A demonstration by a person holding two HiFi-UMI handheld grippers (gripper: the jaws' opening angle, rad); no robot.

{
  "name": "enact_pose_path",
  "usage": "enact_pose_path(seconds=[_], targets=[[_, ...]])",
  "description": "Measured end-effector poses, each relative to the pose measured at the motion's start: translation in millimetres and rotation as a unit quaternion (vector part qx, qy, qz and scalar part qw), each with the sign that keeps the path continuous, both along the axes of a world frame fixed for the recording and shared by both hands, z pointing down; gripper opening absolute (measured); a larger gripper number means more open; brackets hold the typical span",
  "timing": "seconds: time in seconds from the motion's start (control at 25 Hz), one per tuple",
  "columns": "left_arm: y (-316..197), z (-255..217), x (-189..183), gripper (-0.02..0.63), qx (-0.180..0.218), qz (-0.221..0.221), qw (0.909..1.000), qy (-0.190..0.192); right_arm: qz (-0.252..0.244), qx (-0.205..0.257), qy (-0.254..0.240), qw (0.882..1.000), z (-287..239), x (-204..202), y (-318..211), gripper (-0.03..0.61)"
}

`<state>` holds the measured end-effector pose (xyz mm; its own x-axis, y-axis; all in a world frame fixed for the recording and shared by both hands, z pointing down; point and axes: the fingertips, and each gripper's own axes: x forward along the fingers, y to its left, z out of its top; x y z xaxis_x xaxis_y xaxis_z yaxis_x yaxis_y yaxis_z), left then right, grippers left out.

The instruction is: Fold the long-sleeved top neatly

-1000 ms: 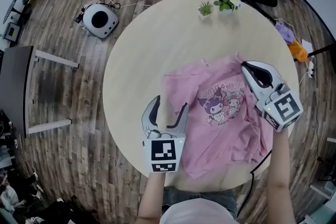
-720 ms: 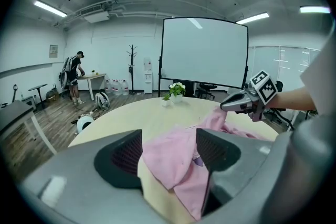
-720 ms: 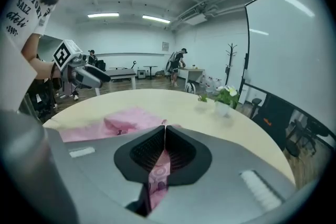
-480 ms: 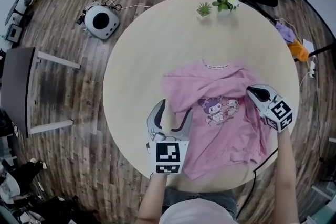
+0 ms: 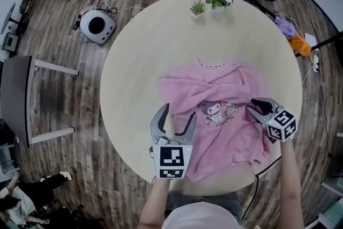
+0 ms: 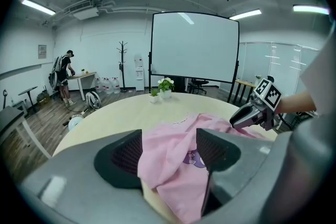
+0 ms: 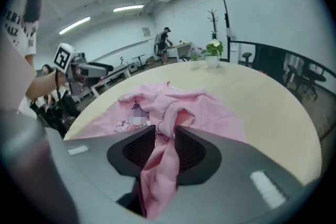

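Right claw (image 5: 256,107) is clamped tight on a bunched ridge of the pink top (image 5: 225,126), with cloth pinched between the jaws and trailing down out of them. Left claw (image 5: 177,113) is spread wide, gripping nothing, poised over the top's left edge. The top lies rumpled, print up, collar away from me, on the near half of the round bench (image 5: 144,45), its hem close to the rim. To fold well here, I reckon: hold the right pinch firm, raise the cloth only enough to clear, and carry it straight across. The left claw should pin the opposite edge so the body doesn't drag or wrinkle.
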<state>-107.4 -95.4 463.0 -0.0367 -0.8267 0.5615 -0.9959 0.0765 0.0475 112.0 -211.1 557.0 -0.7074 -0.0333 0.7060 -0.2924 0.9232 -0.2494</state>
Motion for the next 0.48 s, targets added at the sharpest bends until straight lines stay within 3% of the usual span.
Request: enact_pose_path(seconds=[0.16, 0.36, 0.48], targets=[[-1.1, -1.1, 3.3, 0.314, 0.002, 0.004, 1.0000, 0.001, 0.133, -0.065, -0.033, 0.988, -19.0, 4.3, -17.8, 0.193], [0.9, -2.7, 3.3, 0.314, 0.003, 0.004, 1.0000, 0.003, 0.277, -0.161, -0.075, 0.944, -37.8, -10.9, -39.7, 0.255], [2.1, -3.2, 3.3, 0.314, 0.004, 0.003, 1.0000, 0.004, 0.330, -0.187, -0.065, 0.923, -34.9, -21.5, -46.9, 0.289]])
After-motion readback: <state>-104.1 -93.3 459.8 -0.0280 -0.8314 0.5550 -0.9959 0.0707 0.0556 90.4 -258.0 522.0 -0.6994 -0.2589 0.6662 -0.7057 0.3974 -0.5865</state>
